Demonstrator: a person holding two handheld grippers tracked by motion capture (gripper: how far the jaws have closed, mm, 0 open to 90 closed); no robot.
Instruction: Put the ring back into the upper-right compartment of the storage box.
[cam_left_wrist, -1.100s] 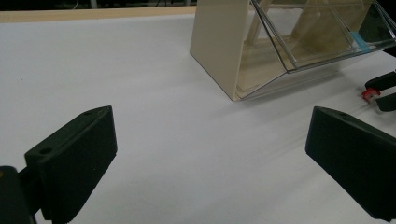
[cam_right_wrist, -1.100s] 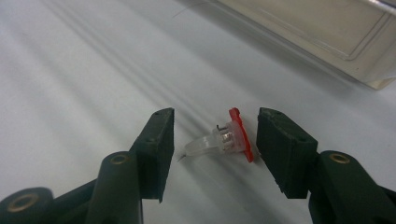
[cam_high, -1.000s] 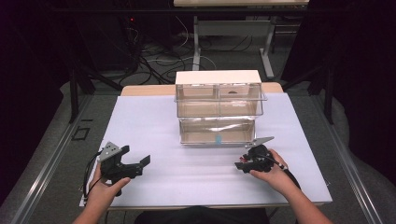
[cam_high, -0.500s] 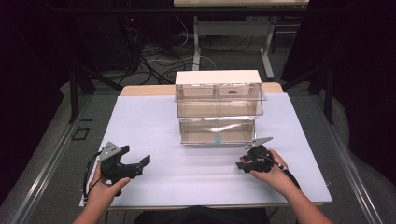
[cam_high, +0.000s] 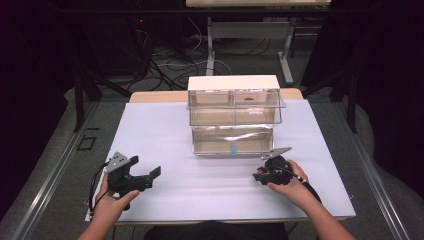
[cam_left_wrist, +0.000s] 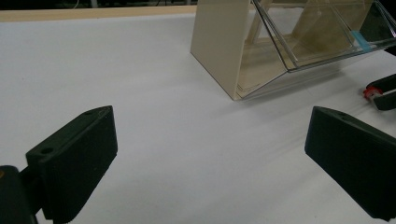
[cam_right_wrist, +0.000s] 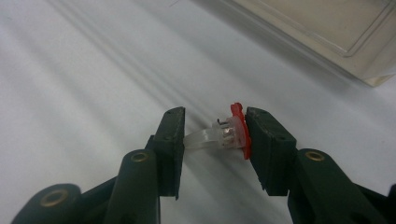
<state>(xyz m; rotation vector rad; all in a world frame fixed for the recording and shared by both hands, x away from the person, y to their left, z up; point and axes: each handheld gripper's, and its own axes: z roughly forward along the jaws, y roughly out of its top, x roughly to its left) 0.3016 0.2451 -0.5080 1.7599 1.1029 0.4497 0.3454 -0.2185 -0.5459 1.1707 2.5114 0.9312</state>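
Right tool (cam_right_wrist: 214, 135) has just been closing and now clamps the small clear, red-capped part (cam_right_wrist: 226, 133) lengthwise; the drawer cabinet (cam_high: 233, 117) sits just ahead-left; left tool (cam_left_wrist: 210, 154) gapes.

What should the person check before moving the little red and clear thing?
1. Right gripper shut on the part: ok; the jaws have just been closing and now pinch it end to end.
2. Grip square and firm: cannot tell; only the red cap and the clear tip meet the jaws.
3. Left gripper free: ok; jaws wide open, nothing between them.
4. Lower drawer of the organizer open: ok; it tilts out toward the person.
5. Path from part to drawer: ok; bare white mat between them.
6. Which compartment it belongs in: cannot tell.
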